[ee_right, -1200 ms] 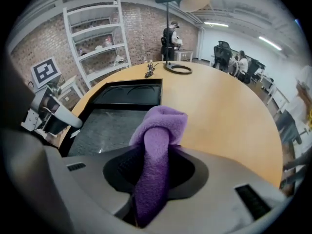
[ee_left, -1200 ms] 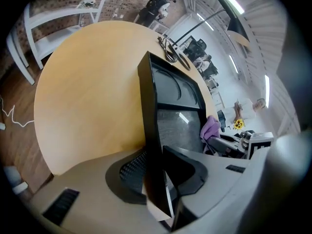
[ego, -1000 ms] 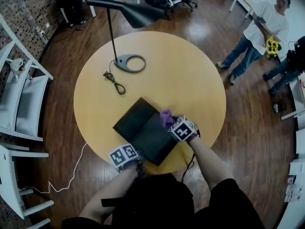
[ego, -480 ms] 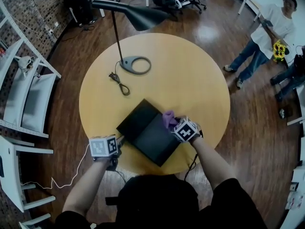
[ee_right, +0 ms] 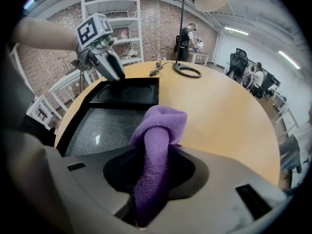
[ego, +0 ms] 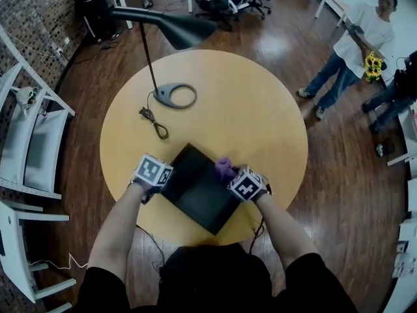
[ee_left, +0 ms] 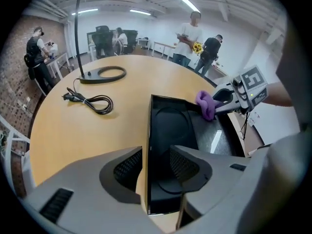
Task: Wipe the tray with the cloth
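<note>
Bracing the tray (ego: pixel 195 197) comes first: left claw (ee_left: pixel 156 165) straddles its left rim, spread, just been narrowing, pads not yet biting. Clamp so it can't skate on the bench (ego: pixel 254 103). Right claw (ee_right: pixel 148 177) pinches the purple cloth (ee_right: pixel 161 126) at the right rim; press flat, overlap strokes.

Round wooden surface (ego: pixel 254 109) had a black lamp (ego: pixel 182 29) w/ ring base (ego: pixel 174 96), coiled cord (ego: pixel 154 120) just beside it. Person (ego: pixel 357 41) w/ yellow flowers (ego: pixel 372 64) stood far right, white shelves (ego: pixel 31 142) on left.

Black rectangular tray (ego: pixel 195 189) flat, turned diagonal; purple cloth (ego: pixel 224 169) bunched at its right rim.
</note>
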`<state>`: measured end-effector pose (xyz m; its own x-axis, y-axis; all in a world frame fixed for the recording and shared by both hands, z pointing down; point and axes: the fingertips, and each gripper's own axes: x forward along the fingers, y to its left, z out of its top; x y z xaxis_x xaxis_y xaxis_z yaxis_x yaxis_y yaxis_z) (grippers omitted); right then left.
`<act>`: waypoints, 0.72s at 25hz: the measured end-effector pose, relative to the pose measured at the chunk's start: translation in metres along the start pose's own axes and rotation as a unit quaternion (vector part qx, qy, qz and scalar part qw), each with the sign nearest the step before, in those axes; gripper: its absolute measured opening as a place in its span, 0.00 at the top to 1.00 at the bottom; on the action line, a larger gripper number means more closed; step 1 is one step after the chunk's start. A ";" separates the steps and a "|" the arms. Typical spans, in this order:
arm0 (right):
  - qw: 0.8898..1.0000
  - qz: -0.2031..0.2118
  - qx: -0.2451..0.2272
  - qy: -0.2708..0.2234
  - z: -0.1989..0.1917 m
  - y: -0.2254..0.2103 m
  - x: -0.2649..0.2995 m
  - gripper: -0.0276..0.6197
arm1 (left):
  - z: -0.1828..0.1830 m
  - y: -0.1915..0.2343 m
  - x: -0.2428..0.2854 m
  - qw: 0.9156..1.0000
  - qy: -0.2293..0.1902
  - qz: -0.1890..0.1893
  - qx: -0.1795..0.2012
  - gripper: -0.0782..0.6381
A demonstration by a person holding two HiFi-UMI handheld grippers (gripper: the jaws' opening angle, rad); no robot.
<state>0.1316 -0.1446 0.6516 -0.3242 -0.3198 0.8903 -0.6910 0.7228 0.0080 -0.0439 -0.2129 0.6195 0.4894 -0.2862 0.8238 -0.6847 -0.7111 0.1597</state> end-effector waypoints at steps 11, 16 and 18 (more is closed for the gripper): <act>1.000 -0.002 -0.023 0.020 -0.001 -0.005 -0.005 0.76 | -0.015 0.006 0.005 0.998 -0.008 0.008 -0.058 0.76; 0.998 -0.036 -0.019 0.053 -0.015 -0.006 -0.016 0.76 | -0.026 0.008 0.003 0.994 -0.012 -0.016 -0.106 0.76; 0.997 -0.055 -0.002 0.053 -0.018 -0.008 -0.023 0.76 | -0.030 0.010 0.002 0.994 -0.015 -0.016 -0.111 0.76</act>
<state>0.1565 -0.1317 0.6391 -0.1765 -0.3305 0.9271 -0.7160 0.6895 0.1095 -0.0661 -0.2006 0.6389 0.5260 -0.2871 0.8006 -0.7696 -0.5613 0.3044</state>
